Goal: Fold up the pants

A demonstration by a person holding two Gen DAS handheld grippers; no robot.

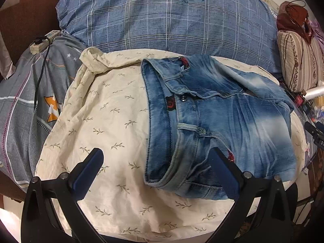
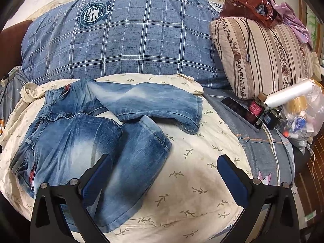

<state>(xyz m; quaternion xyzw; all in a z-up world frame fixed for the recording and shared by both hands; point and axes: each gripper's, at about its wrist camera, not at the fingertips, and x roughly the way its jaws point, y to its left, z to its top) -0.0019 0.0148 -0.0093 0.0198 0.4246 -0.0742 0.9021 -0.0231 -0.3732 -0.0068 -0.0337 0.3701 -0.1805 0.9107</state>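
The jeans [image 2: 85, 133] lie unfolded on the cream sheet [image 2: 202, 174] — legs splayed toward three o'clock — while left gripper [image 1: 156, 168] and right gripper [image 2: 164, 174] hover wide and empty, so folding looks barely begun.

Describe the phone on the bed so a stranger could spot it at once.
Start at the big blue plaid pillow and move right to the striped floral cushion. Just below its lower edge, on the grey-blue bedding, lies the phone: a flat dark slab with a pale rim, screen up. Unlike the small bottle and clear plastic roll beside it, it is flat and rectangular.
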